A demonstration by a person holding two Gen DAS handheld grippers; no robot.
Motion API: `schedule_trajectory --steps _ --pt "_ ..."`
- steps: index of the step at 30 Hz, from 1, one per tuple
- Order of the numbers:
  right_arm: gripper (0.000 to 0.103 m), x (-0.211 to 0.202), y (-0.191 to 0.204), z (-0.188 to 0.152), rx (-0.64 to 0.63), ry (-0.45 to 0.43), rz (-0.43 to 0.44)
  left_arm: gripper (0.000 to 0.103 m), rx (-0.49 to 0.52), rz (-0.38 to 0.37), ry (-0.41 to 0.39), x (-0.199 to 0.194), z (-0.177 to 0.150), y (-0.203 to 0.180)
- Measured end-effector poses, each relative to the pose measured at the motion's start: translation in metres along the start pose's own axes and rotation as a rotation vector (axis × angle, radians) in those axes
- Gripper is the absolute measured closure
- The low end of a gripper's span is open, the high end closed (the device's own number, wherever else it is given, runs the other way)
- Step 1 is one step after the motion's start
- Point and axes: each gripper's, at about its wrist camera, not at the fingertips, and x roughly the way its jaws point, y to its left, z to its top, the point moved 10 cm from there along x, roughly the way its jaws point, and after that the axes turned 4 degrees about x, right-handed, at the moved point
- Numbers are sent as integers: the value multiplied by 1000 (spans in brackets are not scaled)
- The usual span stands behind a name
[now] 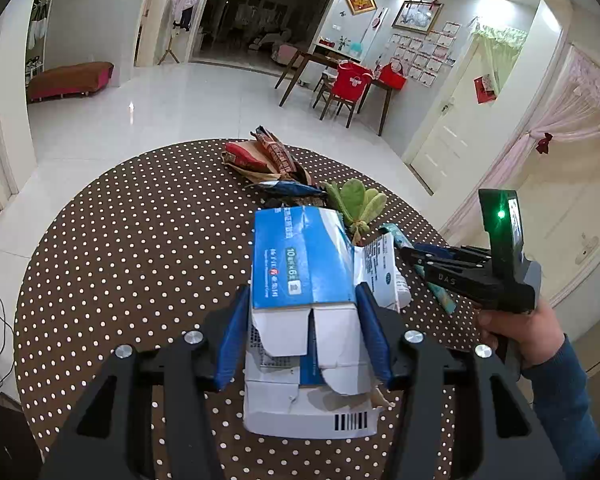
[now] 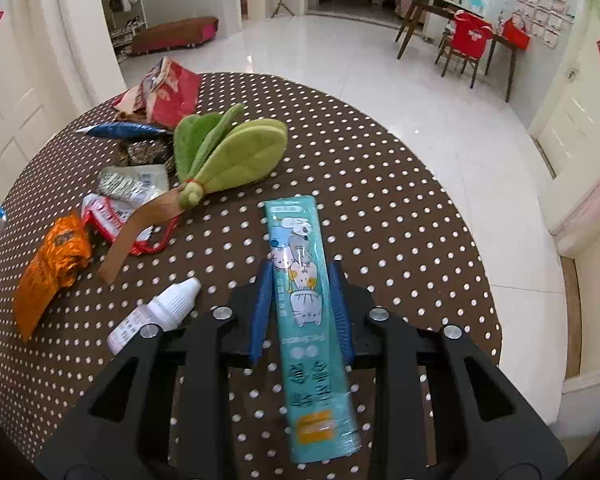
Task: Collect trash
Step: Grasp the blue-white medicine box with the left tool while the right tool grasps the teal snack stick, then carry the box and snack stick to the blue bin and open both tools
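Note:
My left gripper [image 1: 302,294] is shut on a torn blue and white medicine box [image 1: 300,258], held over the brown dotted table [image 1: 120,240]. My right gripper [image 2: 302,268] is shut on a long teal cat-print packet [image 2: 300,280]; in the left wrist view the right gripper [image 1: 410,254] shows at the right with the packet [image 1: 440,296]. Loose trash lies on the table: an orange wrapper [image 2: 52,264], a red and white wrapper [image 2: 112,220], a white dropper bottle [image 2: 160,308], a blue wrapper [image 2: 124,130] and a red bag [image 2: 168,92].
A green plush leaf toy [image 2: 228,148] with a tan ribbon lies mid-table. A silver-striped packet [image 2: 132,182] sits beside it. Beyond the table's far edge is white tiled floor, a dining table with red chairs [image 1: 348,80] and a low bench [image 1: 68,80].

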Motion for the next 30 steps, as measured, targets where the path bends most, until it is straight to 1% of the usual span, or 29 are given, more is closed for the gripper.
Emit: schedule_trajectory --steps 4,10,15,20,22,26,28,30 --pt "76 -18 -4 -15 87 -22 75 51 6 -11 -7 -2 3 -7" --pt "76 -61 -24 -29 187 -95 122 51 54 -49 -21 0 18 -37" --pt "76 -94 -43 -25 249 -151 144 51 103 -104 -27 7 28 -77" --pt "76 -122 -78 -25 326 -217 168 51 157 -151 -17 19 33 -116" --pt "76 -132 -99 -30 364 -240 154 51 181 -176 -5 27 34 -136" --pt "76 -139 -142 -50 449 -253 109 51 217 -221 28 47 32 -172" --pt "76 -135 -172 -67 503 -236 68 51 231 -241 47 57 28 -186" --pt "76 -126 -192 -83 554 -215 49 51 257 -263 67 69 25 -207"
